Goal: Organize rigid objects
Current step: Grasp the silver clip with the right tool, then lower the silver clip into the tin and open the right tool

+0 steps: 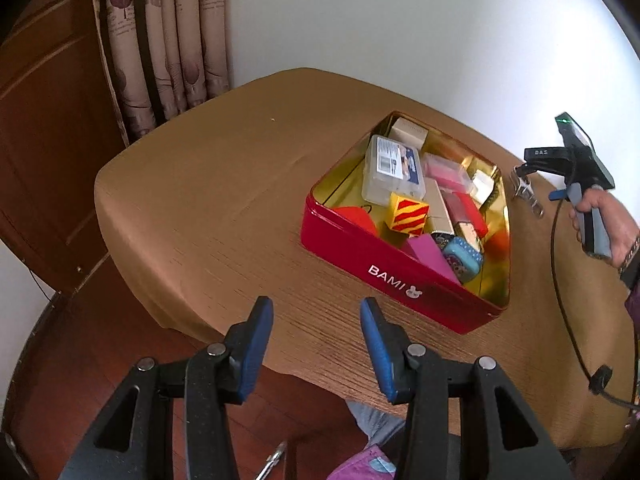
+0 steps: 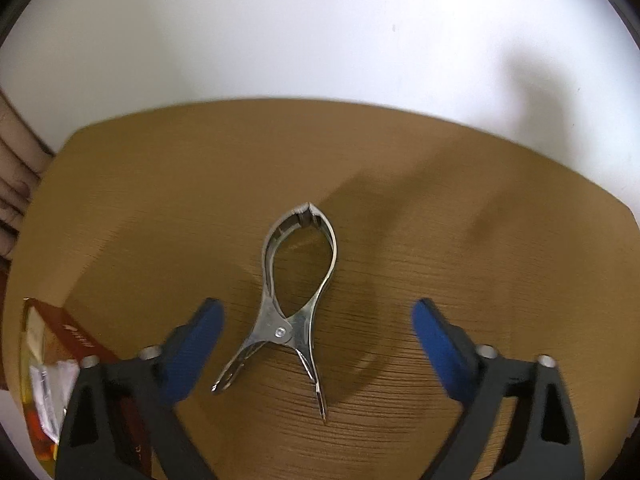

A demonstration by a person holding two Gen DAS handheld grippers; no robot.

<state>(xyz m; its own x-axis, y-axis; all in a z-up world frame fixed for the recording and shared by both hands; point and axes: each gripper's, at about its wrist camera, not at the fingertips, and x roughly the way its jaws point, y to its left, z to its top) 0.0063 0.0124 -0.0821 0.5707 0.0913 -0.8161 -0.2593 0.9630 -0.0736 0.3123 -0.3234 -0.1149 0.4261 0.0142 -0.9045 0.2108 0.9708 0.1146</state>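
left gripper right up close, jaws spread apart with nothing between the blue pads, hanging over the near edge of the wooden table. just beyond it sits the red tin, white "bami" lettering on its near wall, gold inside, lid off. it's packed: a blue patterned little tin and a pink box at the near side, a yellow cube with red stripes sitting on top in the middle, a clear plastic case with a printed label leaning behind it, a pale box at the far corner.

over to the right gripper, jaws wide apart, nothing held. lying flat on the table between and just past its blue pads is the metal clamp, handles splayed toward the camera, its closed tip pointing toward the wall. neither pad is touching it. the corner of the red tin shows at the left edge of this view, so the clamp lies outside the tin, just beside its right side.

from the left camera, the right hand grips its tool's handle above that clamp. far back left, a patterned curtain hangs by the white wall.
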